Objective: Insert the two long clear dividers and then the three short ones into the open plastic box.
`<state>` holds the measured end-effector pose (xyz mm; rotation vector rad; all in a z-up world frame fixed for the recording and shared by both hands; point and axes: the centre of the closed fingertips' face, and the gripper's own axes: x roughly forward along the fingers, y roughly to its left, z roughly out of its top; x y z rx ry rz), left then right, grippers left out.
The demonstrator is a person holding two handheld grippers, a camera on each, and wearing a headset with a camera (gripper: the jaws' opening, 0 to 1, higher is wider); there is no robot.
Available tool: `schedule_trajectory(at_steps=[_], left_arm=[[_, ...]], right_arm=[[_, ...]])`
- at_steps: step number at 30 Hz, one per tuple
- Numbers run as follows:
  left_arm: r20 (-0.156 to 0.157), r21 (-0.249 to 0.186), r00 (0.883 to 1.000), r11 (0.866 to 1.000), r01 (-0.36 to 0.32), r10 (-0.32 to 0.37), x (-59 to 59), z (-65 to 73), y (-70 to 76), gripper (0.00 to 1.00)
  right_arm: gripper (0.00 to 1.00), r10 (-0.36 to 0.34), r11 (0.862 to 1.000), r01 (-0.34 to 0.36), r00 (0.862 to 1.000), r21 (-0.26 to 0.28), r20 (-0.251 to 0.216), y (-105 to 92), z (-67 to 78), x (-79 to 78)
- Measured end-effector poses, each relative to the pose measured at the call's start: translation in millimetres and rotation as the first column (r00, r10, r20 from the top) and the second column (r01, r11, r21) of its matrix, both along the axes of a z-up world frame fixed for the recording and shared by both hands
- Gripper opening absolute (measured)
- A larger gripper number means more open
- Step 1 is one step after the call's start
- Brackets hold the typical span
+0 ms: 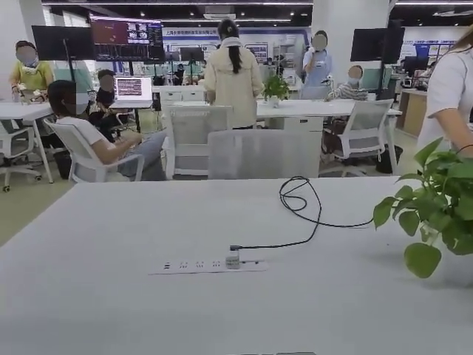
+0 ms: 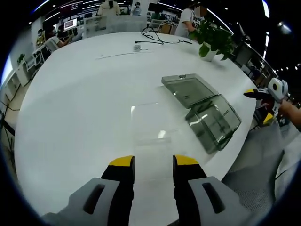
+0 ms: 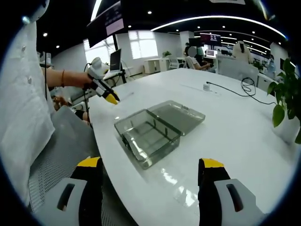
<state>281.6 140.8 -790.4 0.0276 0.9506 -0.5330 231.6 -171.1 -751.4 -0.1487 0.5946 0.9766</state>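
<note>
Left gripper view: the left gripper [image 2: 153,162] has its jaws a little apart and holds nothing. Ahead of it the dividers [image 2: 151,123] lie flat on the white table [image 2: 70,117]. They are faint and hard to count. Just beside them sits the box [image 2: 214,123], with its lid [image 2: 188,89] open and lying flat. The right gripper [image 3: 150,163] has its jaws wide apart and holds nothing. It is near the box too. A plant [image 1: 436,203] and a black cable [image 1: 318,214] are far across the table.

Left gripper [image 2: 154,162], jaws a little apart and empty; right gripper [image 3: 150,164], jaws wide apart, likewise empty.
</note>
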Motion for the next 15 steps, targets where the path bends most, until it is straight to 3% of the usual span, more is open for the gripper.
schedule_trajectory(at_steps=[6, 15], left_arm=[[0.031, -0.093, 0.999, 0.996, -0.018, 0.021, 0.8, 16.7, -19.0, 0.3], [0.064, -0.24, 0.997, 0.971, -0.024, 0.04, -0.2, 43.2, -53.9, 0.3]], right_arm=[[0.8, -0.021, 0.999, 0.02, 1.0, 0.05, 0.014, 9.6, 19.7, 11.5], [0.7, -0.022, 0.994, 0.016, 0.998, 0.108, 0.052, 36.2, 54.1, 24.6]])
